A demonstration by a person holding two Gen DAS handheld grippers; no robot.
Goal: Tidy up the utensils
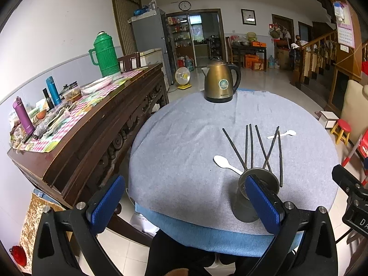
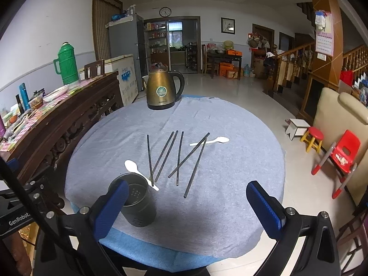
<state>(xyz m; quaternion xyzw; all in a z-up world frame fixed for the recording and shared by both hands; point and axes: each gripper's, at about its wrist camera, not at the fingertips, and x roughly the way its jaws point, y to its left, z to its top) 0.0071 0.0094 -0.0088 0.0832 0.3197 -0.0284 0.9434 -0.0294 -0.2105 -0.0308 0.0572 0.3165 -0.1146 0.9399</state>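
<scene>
Left gripper [image 1: 184, 203] and right gripper [image 2: 187, 209] both wide apart, empty, near the holder [image 2: 138, 203].

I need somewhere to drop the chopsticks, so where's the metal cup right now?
The cup stands upright at the table's near edge, left in the right wrist view, just in front of the nearer spoon and the chopsticks.

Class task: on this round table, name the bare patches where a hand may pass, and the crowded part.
Free: the cloth between the kettle and the chopsticks, and the table's right edge. Crowded: the holder, chopsticks and two spoons together.
</scene>
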